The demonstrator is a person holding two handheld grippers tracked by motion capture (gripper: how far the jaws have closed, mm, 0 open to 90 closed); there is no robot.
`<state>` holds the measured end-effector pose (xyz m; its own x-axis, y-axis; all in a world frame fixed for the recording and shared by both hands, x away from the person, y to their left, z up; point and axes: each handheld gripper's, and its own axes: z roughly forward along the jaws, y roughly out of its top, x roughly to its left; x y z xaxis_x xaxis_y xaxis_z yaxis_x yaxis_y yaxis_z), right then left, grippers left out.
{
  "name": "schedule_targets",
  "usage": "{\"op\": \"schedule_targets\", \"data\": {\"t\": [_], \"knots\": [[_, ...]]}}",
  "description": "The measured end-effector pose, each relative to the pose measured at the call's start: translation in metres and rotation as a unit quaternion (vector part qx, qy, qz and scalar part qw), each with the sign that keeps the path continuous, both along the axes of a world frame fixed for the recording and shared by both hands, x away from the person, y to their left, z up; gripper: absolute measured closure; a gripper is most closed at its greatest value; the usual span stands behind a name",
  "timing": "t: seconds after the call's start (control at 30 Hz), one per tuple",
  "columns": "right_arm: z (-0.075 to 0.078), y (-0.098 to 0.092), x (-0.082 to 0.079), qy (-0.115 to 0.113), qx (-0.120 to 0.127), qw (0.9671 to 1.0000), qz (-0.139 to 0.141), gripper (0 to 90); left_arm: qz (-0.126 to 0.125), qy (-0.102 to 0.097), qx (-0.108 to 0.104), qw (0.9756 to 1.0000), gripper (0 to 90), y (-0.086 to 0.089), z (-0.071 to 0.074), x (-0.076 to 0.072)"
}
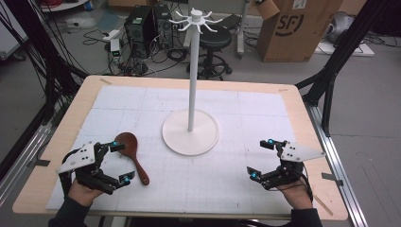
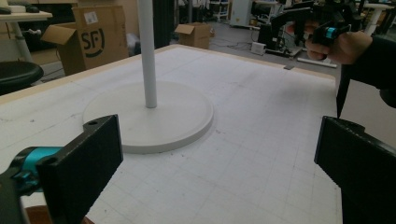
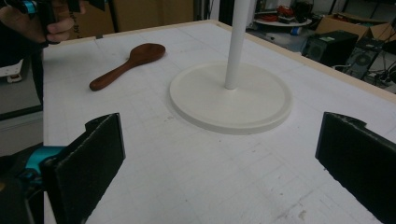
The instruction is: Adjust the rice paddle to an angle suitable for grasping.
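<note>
Wooden spoon (image 1: 132, 156) beside left gripper (image 1: 122, 161), white stand (image 1: 191, 127) beyond.

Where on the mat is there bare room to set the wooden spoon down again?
Bare mat lies between the stand's round base and the right gripper, also along the far edge behind the base. The near left is crowded: the wooden spoon lies right beside the open left gripper.
</note>
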<state>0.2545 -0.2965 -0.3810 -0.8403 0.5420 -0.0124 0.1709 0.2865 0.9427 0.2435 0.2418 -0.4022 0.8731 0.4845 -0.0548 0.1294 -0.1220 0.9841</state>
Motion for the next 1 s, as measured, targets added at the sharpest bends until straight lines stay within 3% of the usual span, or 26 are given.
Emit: {"op": "schedule_targets", "data": {"t": [0.33, 0.47, 0.57, 0.6, 0.63, 0.77, 0.8, 0.83, 0.93, 0.97, 1.0], "knots": [[0.000, -0.004, -0.001, -0.001, 0.003, 1.0000, -0.001, 0.5, -0.010, -0.014, 0.017, 0.9997, 1.7, -0.001, 0.007, 0.001], [-0.001, -0.006, -0.002, 0.001, -0.001, 1.0000, 0.002, 0.5, -0.022, -0.013, 0.036, 0.9990, 1.7, 0.000, 0.010, 0.003], [-0.003, -0.007, -0.002, 0.005, -0.003, 1.0000, 0.002, 0.5, -0.032, -0.006, 0.062, 0.9976, 1.7, 0.001, 0.012, 0.005], [-0.005, -0.008, 0.000, 0.006, -0.005, 1.0000, 0.001, 0.5, -0.040, 0.000, 0.083, 0.9958, 1.7, 0.001, 0.013, 0.006], [-0.005, -0.008, 0.000, 0.006, -0.005, 1.0000, 0.001, 0.5, -0.040, 0.000, 0.083, 0.9958, 1.7, 0.001, 0.013, 0.006], [-0.007, -0.008, 0.000, 0.010, -0.006, 0.9999, 0.003, 0.5, -0.050, 0.015, 0.121, 0.9913, 1.7, 0.005, 0.015, 0.009], [-0.007, -0.008, 0.000, 0.009, -0.007, 0.9999, 0.005, 0.5, -0.055, 0.022, 0.136, 0.9889, 1.7, 0.008, 0.015, 0.010], [-0.007, -0.008, 0.000, 0.009, -0.007, 0.9999, 0.005, 0.5, -0.055, 0.022, 0.136, 0.9889, 1.7, 0.008, 0.015, 0.010], [-0.007, -0.009, -0.001, 0.008, -0.008, 0.9999, 0.005, 0.5, -0.067, 0.037, 0.179, 0.9808, 2.5, 0.012, 0.015, 0.012], [-0.007, -0.009, -0.001, 0.008, -0.008, 0.9999, 0.005, 0.5, -0.067, 0.037, 0.179, 0.9808, 2.5, 0.012, 0.015, 0.012], [-0.007, -0.010, -0.002, 0.009, -0.006, 0.9999, 0.004, 0.5, -0.071, 0.037, 0.192, 0.9782, 2.8, 0.012, 0.015, 0.013]]}}
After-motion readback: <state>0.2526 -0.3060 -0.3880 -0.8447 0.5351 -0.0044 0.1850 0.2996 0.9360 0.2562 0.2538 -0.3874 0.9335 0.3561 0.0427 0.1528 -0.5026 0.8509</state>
